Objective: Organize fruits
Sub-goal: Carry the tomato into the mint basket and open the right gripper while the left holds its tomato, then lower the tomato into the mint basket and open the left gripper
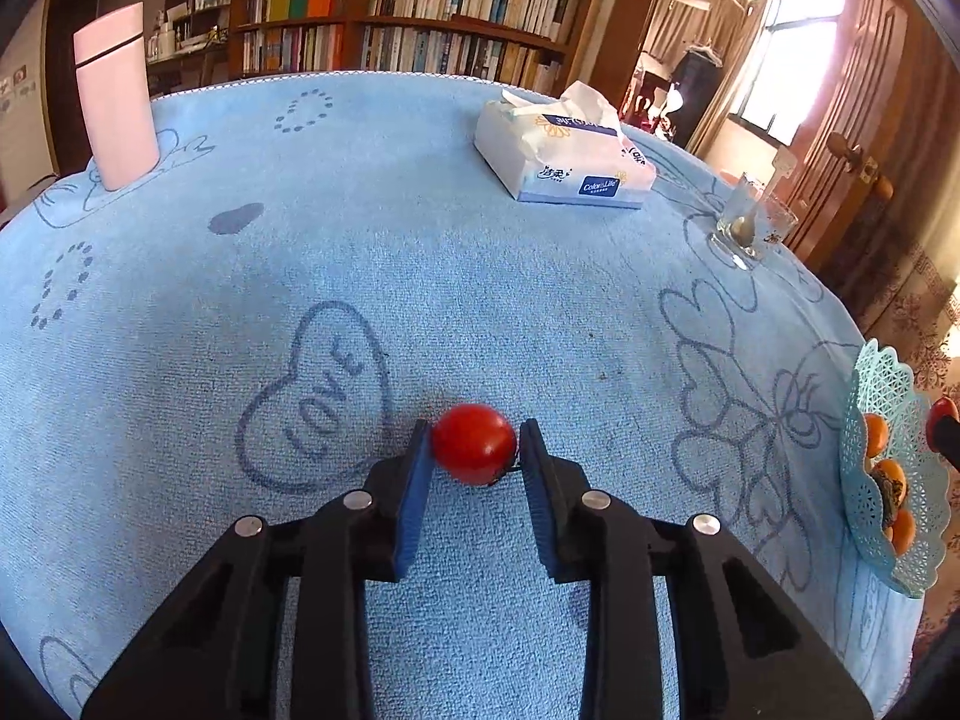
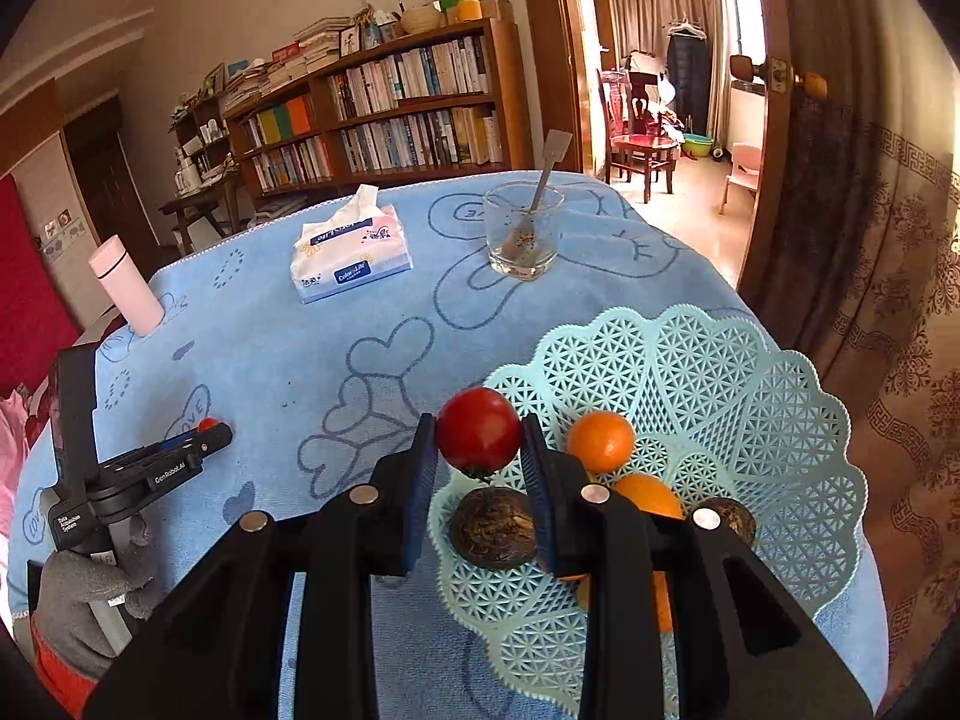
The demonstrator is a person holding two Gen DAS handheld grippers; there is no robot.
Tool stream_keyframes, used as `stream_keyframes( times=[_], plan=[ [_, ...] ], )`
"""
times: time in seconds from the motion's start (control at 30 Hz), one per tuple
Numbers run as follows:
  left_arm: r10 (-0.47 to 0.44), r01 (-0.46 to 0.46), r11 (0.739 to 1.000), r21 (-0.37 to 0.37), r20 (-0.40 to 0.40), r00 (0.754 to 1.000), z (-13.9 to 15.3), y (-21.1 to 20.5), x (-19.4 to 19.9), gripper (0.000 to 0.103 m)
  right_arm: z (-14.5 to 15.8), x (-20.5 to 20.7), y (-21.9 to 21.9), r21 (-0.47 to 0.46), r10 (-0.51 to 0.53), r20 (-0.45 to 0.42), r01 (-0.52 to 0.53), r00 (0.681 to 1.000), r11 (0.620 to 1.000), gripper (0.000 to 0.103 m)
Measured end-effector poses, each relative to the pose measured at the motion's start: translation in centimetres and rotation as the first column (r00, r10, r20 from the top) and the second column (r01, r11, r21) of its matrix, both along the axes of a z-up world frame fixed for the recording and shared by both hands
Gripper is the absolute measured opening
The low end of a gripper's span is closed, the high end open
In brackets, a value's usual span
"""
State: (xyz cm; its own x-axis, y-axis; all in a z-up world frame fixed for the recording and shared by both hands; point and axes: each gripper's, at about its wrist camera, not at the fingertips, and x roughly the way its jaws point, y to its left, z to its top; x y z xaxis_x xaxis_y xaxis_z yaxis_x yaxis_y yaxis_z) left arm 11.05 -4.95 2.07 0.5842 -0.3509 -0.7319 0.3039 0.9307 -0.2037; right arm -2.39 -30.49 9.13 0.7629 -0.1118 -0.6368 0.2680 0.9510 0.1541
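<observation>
My left gripper (image 1: pixel 474 441) is shut on a small red tomato (image 1: pixel 474 443), low over the blue towel (image 1: pixel 420 252). It also shows in the right wrist view (image 2: pixel 204 429) at the left, with its tomato (image 2: pixel 208 423). My right gripper (image 2: pixel 478 435) is shut on another red tomato (image 2: pixel 478 429), held above the near left rim of the light-blue lattice basket (image 2: pixel 720 396). The basket holds oranges (image 2: pixel 601 441) and dark round fruits (image 2: pixel 493 528). The basket shows at the right edge in the left wrist view (image 1: pixel 882 468).
A tissue pack (image 1: pixel 564 150) lies at the far side of the table, also in the right wrist view (image 2: pixel 348 255). A glass with a spoon (image 2: pixel 522 234) stands behind the basket. A pink bottle (image 1: pixel 115 96) stands at the far left. The table's edge runs just right of the basket.
</observation>
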Motion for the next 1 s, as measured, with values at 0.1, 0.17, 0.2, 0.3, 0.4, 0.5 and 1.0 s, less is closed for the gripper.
stream_keyframes(
  times=[0.1,0.17,0.2,0.3,0.4,0.5,1.0],
  plan=[
    [0.004,-0.004,1.0,-0.006,0.006,1.0,0.2,0.3,-0.3,0.028,0.1,-1.3,-1.8,0.005,-0.05,0.003,0.05,0.999,0.999,0.029],
    [0.006,-0.006,1.0,-0.005,0.016,1.0,0.4,0.4,-0.6,0.028,0.0,-2.1,-2.9,0.013,-0.079,0.003,0.079,0.997,0.997,0.029],
    [0.007,-0.007,1.0,-0.005,0.018,1.0,0.5,0.4,-0.8,0.028,0.0,-2.4,-3.4,0.017,-0.093,0.001,0.093,0.996,0.996,0.029],
    [0.008,-0.008,1.0,-0.009,0.023,1.0,0.7,0.5,-1.2,0.028,-0.1,-3.1,-4.7,0.02,-0.132,-0.002,0.132,0.991,0.991,0.029],
    [0.01,-0.01,1.0,-0.01,0.029,1.0,1.0,0.6,-1.5,0.028,-0.4,-3.7,-5.6,0.025,-0.159,-0.004,0.159,0.987,0.987,0.029],
    [0.013,-0.012,1.0,-0.011,0.038,0.999,1.4,0.7,-1.8,0.028,-0.5,-4.2,-6.4,0.029,-0.196,-0.008,0.196,0.981,0.98,0.03],
    [-0.119,0.119,0.993,0.008,0.144,0.982,5.7,-4.0,-6.5,0.028,-1.2,-9.0,-10.2,0.075,-0.31,0.019,0.308,0.95,0.948,0.06]
  ],
)
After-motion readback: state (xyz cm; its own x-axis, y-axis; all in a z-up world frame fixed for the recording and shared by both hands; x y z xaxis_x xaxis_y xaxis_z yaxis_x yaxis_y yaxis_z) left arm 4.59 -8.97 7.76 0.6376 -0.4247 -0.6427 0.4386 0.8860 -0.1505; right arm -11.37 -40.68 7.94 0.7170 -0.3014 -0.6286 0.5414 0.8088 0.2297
